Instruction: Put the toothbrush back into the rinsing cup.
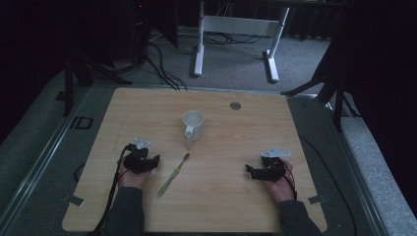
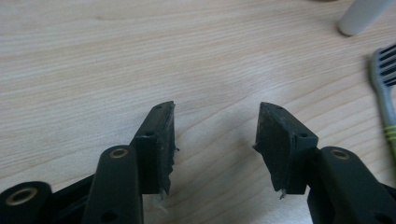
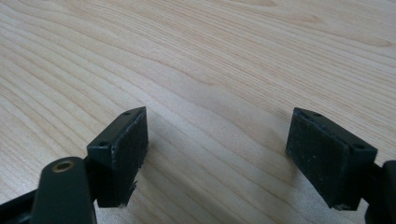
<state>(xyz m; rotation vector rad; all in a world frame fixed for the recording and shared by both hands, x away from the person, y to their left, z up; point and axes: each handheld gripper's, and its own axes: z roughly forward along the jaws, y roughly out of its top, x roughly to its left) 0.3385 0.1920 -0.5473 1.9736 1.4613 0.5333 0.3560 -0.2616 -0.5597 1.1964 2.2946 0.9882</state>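
Room, high view: dim, grey carpet, white desk frame (image 1: 236,29) at top centre, dark cables on the floor at upper left.
Table (image 1: 147,113), high view: light wood, rounded corners, centre of frame, small round grey disc (image 1: 235,105) near its far edge.
Toothbrush (image 1: 173,175), high view: green handle, lying diagonally at lower centre, head up and to the right, just right of the left gripper, apart from it.
Mug (image 1: 193,125), high view: white, upright, centre of frame, handle toward the bottom, just above the toothbrush head.
Left gripper (image 1: 156,158), high view: lower left, held in a hand low over the wood, jaws toward the toothbrush.
Right gripper (image 1: 249,169), high view: lower right, held in a hand, well apart from the toothbrush and the mug, jaws toward frame centre.
Left gripper (image 2: 215,140), left gripper view: jaws standing well apart, bare wood between them, nothing gripped.
Toothbrush (image 2: 384,88), left gripper view: at the right edge, dark bristles in the upper right, handle running down the edge, outside the right-hand jaw, not touching.
Mug handle (image 2: 363,16), left gripper view: pale rounded end at the upper right corner.
Right gripper (image 3: 217,137), right gripper view: jaws spread wide, plain wood grain between and beyond, nothing held.
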